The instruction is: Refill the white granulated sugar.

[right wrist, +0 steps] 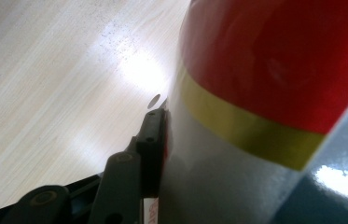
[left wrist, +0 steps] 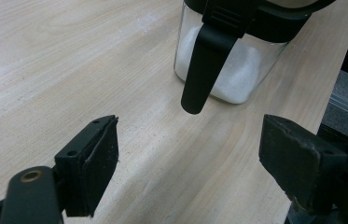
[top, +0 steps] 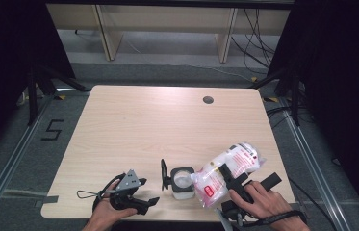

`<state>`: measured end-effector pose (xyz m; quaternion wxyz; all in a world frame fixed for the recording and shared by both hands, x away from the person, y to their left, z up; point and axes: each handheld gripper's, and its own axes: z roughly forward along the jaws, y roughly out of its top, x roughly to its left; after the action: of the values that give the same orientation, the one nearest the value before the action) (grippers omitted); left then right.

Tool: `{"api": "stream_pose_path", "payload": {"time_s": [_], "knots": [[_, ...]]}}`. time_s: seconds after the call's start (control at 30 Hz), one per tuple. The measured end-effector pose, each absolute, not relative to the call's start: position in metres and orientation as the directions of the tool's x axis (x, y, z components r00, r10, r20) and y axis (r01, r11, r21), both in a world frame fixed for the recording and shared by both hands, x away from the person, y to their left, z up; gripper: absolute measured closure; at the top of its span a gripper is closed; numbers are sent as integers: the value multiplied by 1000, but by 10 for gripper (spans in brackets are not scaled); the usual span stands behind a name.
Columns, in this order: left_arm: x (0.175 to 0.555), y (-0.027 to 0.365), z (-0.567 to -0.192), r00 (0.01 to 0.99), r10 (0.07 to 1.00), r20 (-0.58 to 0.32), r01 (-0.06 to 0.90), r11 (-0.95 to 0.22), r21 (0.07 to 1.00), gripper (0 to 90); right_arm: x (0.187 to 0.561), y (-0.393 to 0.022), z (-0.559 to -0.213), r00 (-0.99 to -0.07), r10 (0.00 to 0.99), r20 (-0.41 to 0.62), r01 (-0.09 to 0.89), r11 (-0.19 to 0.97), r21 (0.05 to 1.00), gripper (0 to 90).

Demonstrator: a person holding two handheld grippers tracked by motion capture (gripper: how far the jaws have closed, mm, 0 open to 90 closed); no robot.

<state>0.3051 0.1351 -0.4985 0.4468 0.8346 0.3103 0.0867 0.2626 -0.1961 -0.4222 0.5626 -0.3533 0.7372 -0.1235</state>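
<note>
A clear square jar (top: 183,182) part full of white powder stands near the table's front edge, its black hinged lid (top: 165,174) flipped open to the left. A white plastic bag (top: 225,172) with red print is tilted, its low corner over the jar's mouth, and my right gripper (top: 232,179) is shut on it. In the right gripper view the bag (right wrist: 265,93) sits against the left finger (right wrist: 150,144). My left gripper (top: 141,192) stands open on the table left of the jar; its view shows the jar (left wrist: 237,70) and hanging lid (left wrist: 206,60) ahead of the open jaws.
The light wooden table (top: 143,125) has a round cable hole (top: 208,100) at the back right. Its front edge runs just below both hands. Shelving legs and cables stand on the floor beyond the table.
</note>
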Motion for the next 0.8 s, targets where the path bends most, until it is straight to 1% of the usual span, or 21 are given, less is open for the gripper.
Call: {"api": "stream_pose_path", "payload": {"time_s": [0.07, 0.1, 0.17, 0.23, 0.27, 0.37, 0.4, 0.47, 0.53, 0.57, 0.6, 0.67, 0.7, 0.73, 0.8], "knots": [[307, 137, -498, 808, 579, -103, 414, -434, 800, 195, 263, -196, -422, -117, -665, -738, -385, 715, -583, 630], [306, 134, -499, 800, 586, -129, 426, -402, 810, 196, 263, -196, -422, -118, -664, -738, -386, 716, -582, 630], [304, 134, -499, 786, 599, -155, 451, -384, 805, 196, 263, -196, -422, -119, -662, -740, -384, 718, -580, 630], [304, 134, -499, 786, 599, -154, 451, -385, 806, 196, 263, -196, -422, -121, -662, -740, -382, 719, -581, 631], [305, 135, -498, 791, 597, -130, 441, -411, 797, 195, 263, -196, -422, -122, -661, -740, -382, 720, -580, 631], [305, 135, -498, 793, 596, -127, 439, -414, 797, 195, 263, -196, -421, -122, -654, -746, -381, 725, -574, 631], [305, 135, -498, 793, 596, -128, 440, -413, 797, 196, 263, -196, -421, -119, -654, -747, -382, 725, -574, 631], [305, 134, -498, 791, 591, -158, 454, -393, 800, 196, 263, -195, -421, -120, -653, -747, -383, 725, -573, 632], [305, 134, -498, 791, 591, -158, 454, -393, 800, 196, 263, -195, -421, -120, -656, -745, -383, 723, -575, 632], [305, 136, -498, 792, 597, -126, 440, -416, 796, 195, 263, -195, -421, -120, -662, -740, -385, 718, -580, 632], [304, 134, -499, 786, 599, -156, 451, -383, 806, 196, 263, -195, -421, -122, -661, -740, -386, 719, -578, 632], [305, 134, -498, 791, 591, -159, 455, -394, 799, 196, 263, -195, -422, -119, -661, -741, -385, 718, -579, 633], [306, 135, -499, 792, 596, -136, 444, -409, 797, 195, 263, -196, -422, -121, -661, -740, -385, 719, -579, 633], [304, 134, -499, 785, 599, -154, 452, -385, 805, 195, 263, -196, -421, -123, -661, -740, -385, 719, -579, 634], [305, 134, -499, 791, 594, -145, 442, -392, 807, 195, 263, -196, -421, -122, -662, -740, -386, 718, -579, 634]]}}
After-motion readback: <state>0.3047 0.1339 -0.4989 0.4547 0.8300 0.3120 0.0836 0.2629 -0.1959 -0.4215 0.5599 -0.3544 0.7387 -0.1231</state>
